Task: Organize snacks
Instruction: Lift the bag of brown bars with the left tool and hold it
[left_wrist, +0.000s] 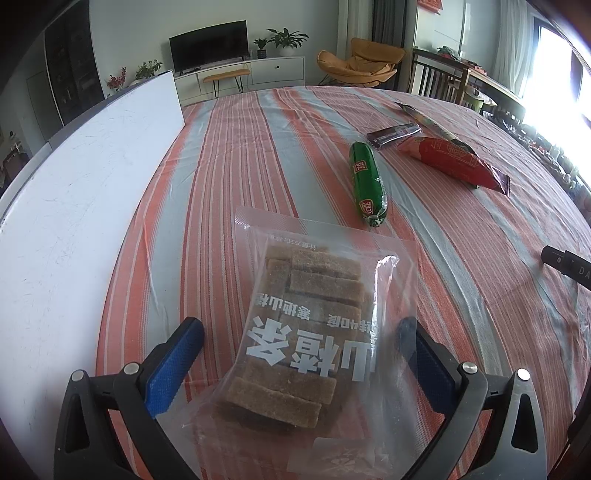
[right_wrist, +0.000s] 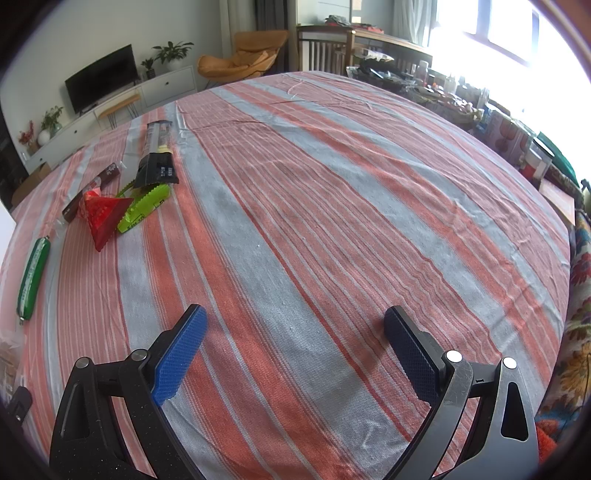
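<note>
On the striped tablecloth (right_wrist: 332, 206), beside a white board (left_wrist: 81, 177), a clear bag of brown hawthorn strips (left_wrist: 306, 328) lies between the left gripper (left_wrist: 301, 343)'s wide-open jaws, pads apart from it. Beyond it lie a green sausage (left_wrist: 365, 181), a red packet (left_wrist: 454, 160) and a dark bar (left_wrist: 393, 134). The right gripper (right_wrist: 293, 332) hangs open over bare cloth.

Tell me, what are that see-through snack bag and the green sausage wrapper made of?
Snack bag: looks like thin clear plastic film, glossy, since the brown bars show through and it crinkles. Green sausage: apparently tight shiny plastic casing, pinched at the ends.
</note>
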